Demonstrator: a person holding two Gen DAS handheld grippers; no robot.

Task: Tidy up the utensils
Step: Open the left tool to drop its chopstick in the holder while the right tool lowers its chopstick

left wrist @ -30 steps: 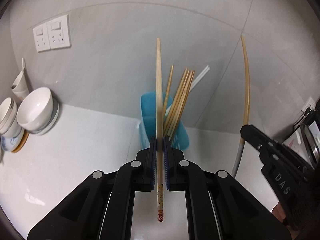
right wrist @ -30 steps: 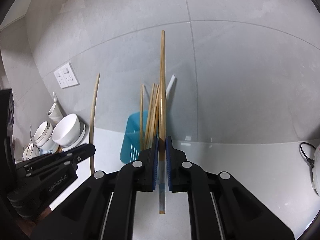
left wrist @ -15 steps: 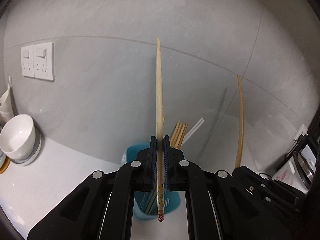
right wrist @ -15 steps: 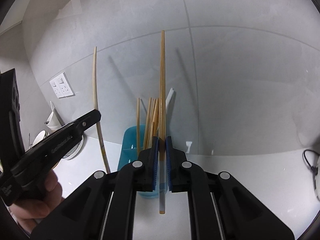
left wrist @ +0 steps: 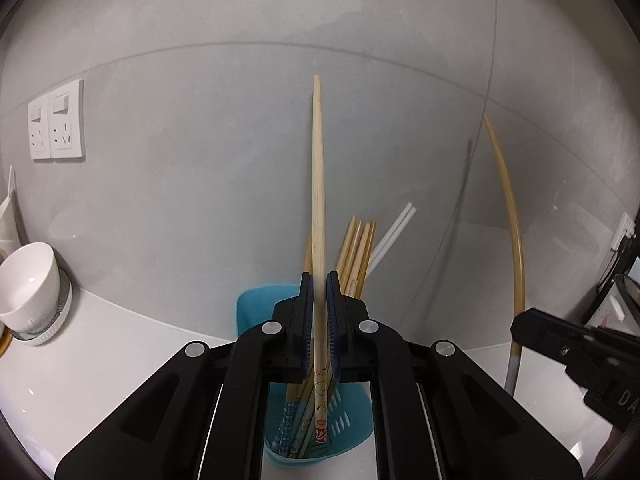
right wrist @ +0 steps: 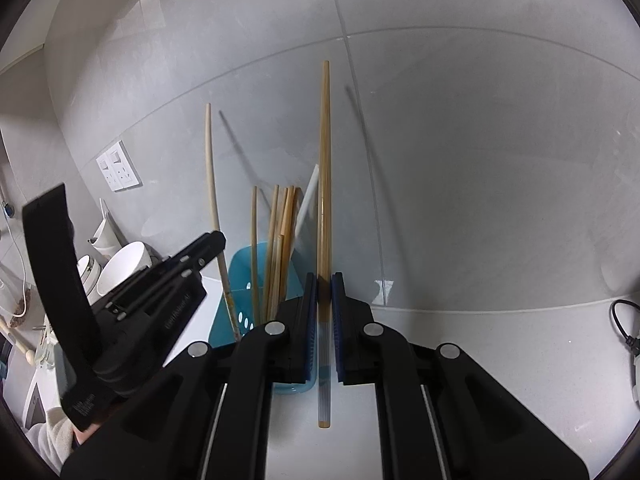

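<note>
- The white counter [left wrist: 100, 360] runs along a grey tiled wall [left wrist: 200, 160]. It carries everything, so the work happens close against that wall.
- A blue perforated holder [left wrist: 256, 304] stands on the counter near the wall. Judging by the task, it is the collecting point for loose utensils; its holes would let washed pieces drain.
- White bowls [left wrist: 28, 284] sit stacked at the left end of the counter, well apart from the holder, so they leave room for both hands to come in.
- The left claw [left wrist: 319, 320] is clenched on a pale chopstick with a printed end [left wrist: 318, 200], gripping it low on the shaft. The printed end hangs inside the holder's mouth beside the sticks already there, which suits a straight drop.
- The right claw [right wrist: 324, 320] is clenched on a darker chopstick with a clear end [right wrist: 325, 160]. It hangs just to the right of the holder, over bare counter, apparently waiting its turn so the two sticks do not clash.
- A bundle of bamboo chopsticks [right wrist: 278, 248] leans in the holder with tips up towards the wall; the rim props them.
- A white chopstick pair [left wrist: 390, 236] leans further right in the same holder.
</note>
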